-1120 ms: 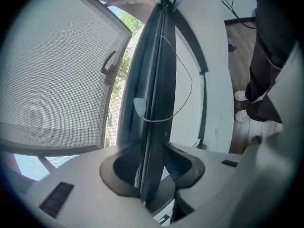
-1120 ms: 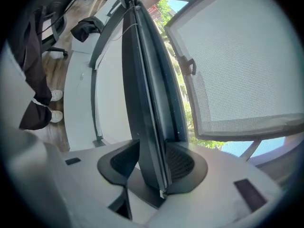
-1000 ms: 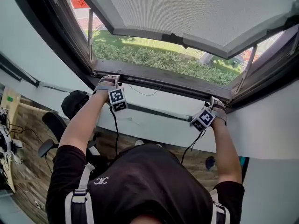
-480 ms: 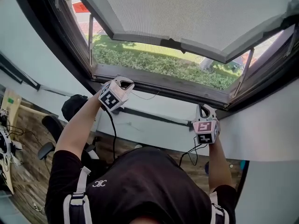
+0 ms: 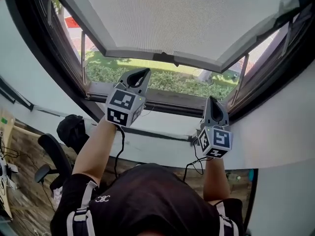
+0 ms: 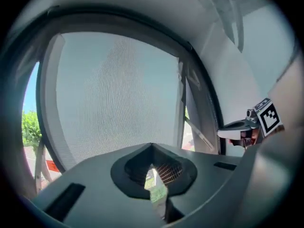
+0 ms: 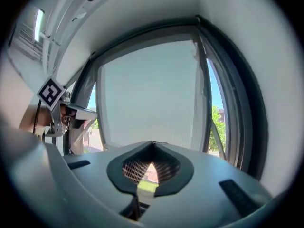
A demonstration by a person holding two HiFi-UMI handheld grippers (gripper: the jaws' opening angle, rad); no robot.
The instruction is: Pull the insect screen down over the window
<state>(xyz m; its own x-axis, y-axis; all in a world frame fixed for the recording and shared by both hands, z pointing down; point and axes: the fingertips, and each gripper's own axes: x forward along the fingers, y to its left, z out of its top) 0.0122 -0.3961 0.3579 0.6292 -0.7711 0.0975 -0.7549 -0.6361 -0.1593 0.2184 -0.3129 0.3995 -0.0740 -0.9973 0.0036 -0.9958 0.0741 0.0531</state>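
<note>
The task is looking only partly done. The pale grey, fine-woven mesh insect screen (image 5: 162,18) in its light, flat frame is hanging above and beyond both grippers, and open hedge is showing under it. The left gripper (image 5: 142,73) and right gripper (image 5: 212,102) are both staying clear of it, clenched and empty, tips pointing up toward the screen's smooth straight bottom rail (image 5: 138,54). The dark window sill (image 5: 167,98) is lying between and below them. The reach for the rail seems to be in hand. Next, the jaws are needing to part and pinch that rigid rail either side of its small black tab (image 5: 170,58), then draw down evenly so the frame is not skewing.
</note>
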